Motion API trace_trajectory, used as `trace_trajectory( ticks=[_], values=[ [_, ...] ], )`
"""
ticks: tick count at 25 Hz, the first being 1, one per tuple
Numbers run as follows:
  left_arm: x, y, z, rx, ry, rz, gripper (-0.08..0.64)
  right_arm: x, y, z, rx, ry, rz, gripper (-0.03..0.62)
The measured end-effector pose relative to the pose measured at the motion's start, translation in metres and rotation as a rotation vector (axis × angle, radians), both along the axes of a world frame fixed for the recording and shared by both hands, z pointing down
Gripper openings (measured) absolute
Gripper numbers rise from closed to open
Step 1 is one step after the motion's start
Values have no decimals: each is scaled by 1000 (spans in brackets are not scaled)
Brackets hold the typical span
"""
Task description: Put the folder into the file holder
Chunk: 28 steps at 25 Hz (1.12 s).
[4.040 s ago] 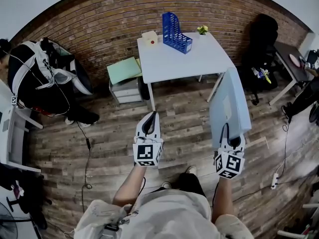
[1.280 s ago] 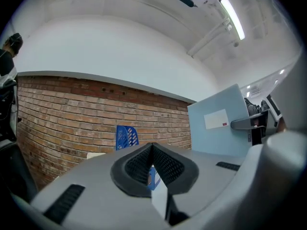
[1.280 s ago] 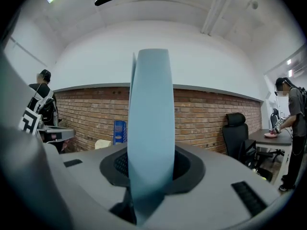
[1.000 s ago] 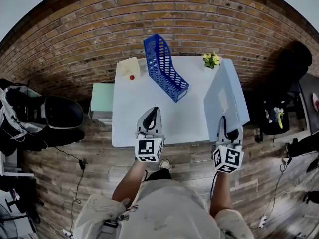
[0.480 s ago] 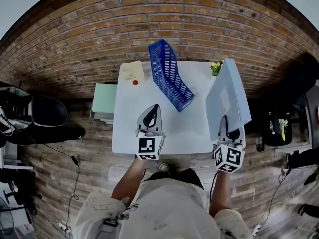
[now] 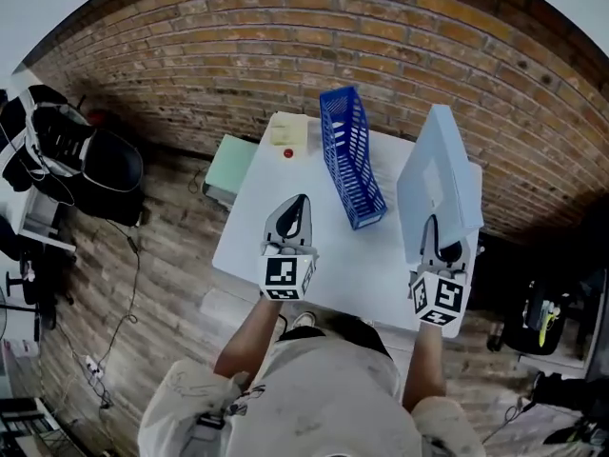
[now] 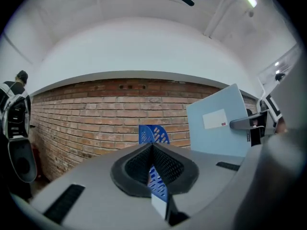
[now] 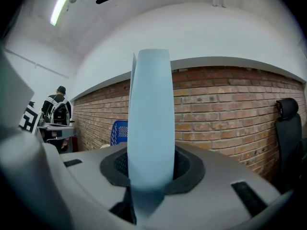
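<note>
Right gripper (image 6: 436,241), nearest me, is clamped on the bottom edge of the light-blue folder (image 6: 440,174). It carries the folder upright over the right side of the white table (image 6: 257,227), I'd guess so it can drop straight into a slot. Left gripper (image 6: 297,208) has its jaws pressed together and empty, probably spare for steadying. The blue file holder (image 6: 350,165) stands farther in, left of the folder and apart from it, open side up. Brick wall (image 6: 190,55) behind.

My head camera looks steeply down on the surface (image 6: 276,174) from high above. Cameras on the left claw (image 6: 299,200) and right claw (image 6: 432,221) sit close behind their jaws, facing the brick wall (image 6: 238,46) level; all three show the file holder (image 6: 350,155).
</note>
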<state>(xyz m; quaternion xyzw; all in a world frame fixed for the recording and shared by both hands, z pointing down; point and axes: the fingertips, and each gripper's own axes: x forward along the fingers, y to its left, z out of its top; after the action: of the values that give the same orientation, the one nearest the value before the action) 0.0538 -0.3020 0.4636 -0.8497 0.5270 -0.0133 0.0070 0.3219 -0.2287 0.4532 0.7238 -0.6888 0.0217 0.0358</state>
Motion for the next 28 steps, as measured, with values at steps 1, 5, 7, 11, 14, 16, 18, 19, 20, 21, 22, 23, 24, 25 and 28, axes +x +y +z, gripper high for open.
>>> trace_trajectory(
  ticks=[1,5,7,11,14,16,18,19,20,21,22,23,24,25,28],
  values=[
    [-1,1,-1,-1,-3,-27,9,1,-7,0,3,-2,-25,141],
    [-6,4,-2,-1,-22,-120,9,1,-30,6,-1,-18,-109,142],
    [-10,6,-2,-5,-23,-165,9,-2,-39,10,-11,-24,-152,143],
    [-21,11,0,-20,-20,-223,9,-10,-49,12,-24,-29,-199,141],
    [-29,12,1,-23,-22,-245,9,-14,-53,14,-33,-24,-212,143],
    [-32,11,0,-18,-20,-250,9,-16,-54,16,-34,-23,-213,143],
    [-33,9,0,-15,-14,-249,9,-16,-55,16,-35,-18,-209,143],
    [-33,9,-1,-15,-11,-246,9,-16,-55,16,-36,-15,-206,143],
    [-33,9,-1,-14,-10,-243,9,-16,-56,17,-37,-13,-203,141],
    [-34,8,-1,-13,-9,-241,9,-17,-57,16,-37,-12,-202,141],
    [-35,8,-2,-12,-8,-241,9,-19,-58,16,-36,-11,-202,143],
    [-37,8,-2,-10,-7,-241,9,-20,-59,15,-34,-10,-203,143],
    [-37,7,-2,-9,-4,-240,9,-21,-59,13,-31,-8,-202,143],
    [-37,7,-1,-9,-1,-239,9,-21,-59,11,-26,-5,-202,142],
    [-37,6,-2,-6,7,-237,9,-20,-61,-3,3,10,-202,143]
  ],
)
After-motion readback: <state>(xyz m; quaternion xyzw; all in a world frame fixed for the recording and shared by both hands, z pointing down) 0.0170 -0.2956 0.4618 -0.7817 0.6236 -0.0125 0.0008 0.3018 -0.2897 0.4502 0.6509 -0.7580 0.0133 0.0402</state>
